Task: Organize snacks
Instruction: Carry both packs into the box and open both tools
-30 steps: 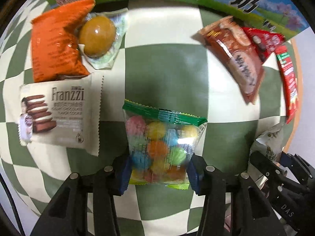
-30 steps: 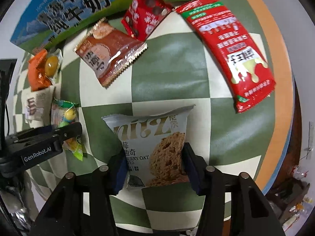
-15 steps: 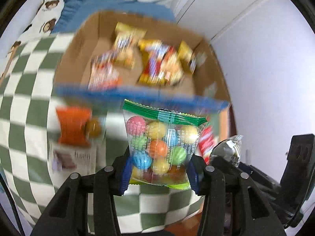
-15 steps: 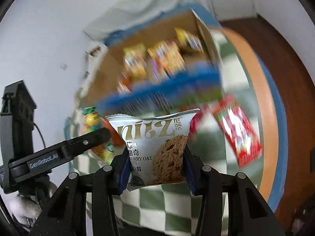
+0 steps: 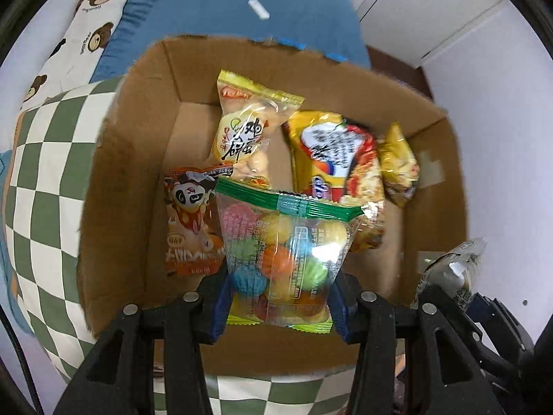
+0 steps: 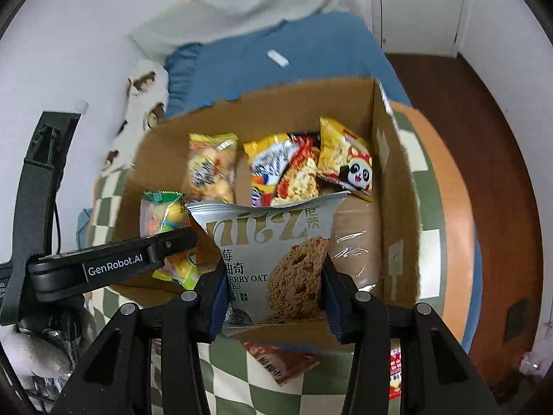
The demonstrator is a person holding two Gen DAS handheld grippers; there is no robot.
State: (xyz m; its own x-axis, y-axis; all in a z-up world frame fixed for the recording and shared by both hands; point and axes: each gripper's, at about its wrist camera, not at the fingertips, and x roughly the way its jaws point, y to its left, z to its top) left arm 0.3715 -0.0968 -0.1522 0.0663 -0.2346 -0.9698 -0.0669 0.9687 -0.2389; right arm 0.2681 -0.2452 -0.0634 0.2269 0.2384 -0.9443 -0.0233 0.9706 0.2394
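I'm looking down into the cardboard box (image 5: pixel 124 180), which is sitting on the green-and-white checked tablecloth (image 5: pixel 38 159), with a blue cushion (image 5: pixel 221 10) lying just behind it. In the box, a yellow noodle pack (image 5: pixel 335 159) is lying in the middle, a pale biscuit bag (image 5: pixel 249 131) is resting just to its left, an orange panda packet (image 5: pixel 188 228) is sitting nearer the front, and a small yellow packet (image 5: pixel 397 166) is leaning by the right wall (the right wrist view is showing a panda on it too).

I'm holding the silver cookie packet (image 6: pixel 276 259) in my right gripper (image 6: pixel 274 297), clamped by its lower edge between the blue pads, standing upright over the box's front right part, with its torn-looking top edge pointing toward the far wall.

I'm gripping the candy bag (image 5: pixel 283 259) in my left gripper (image 5: pixel 280 306), pads pinching its lower sides, and it is hanging over the front middle of the box, covering part of the noodle pack. In the right wrist view the same bag (image 6: pixel 162 214) is showing beside the cookie packet, to its left, just apart from it.

On the cloth in front of the box, a brown snack packet (image 6: pixel 280 363) is lying, and a red packet (image 6: pixel 395 373) is peeking out by my right finger.
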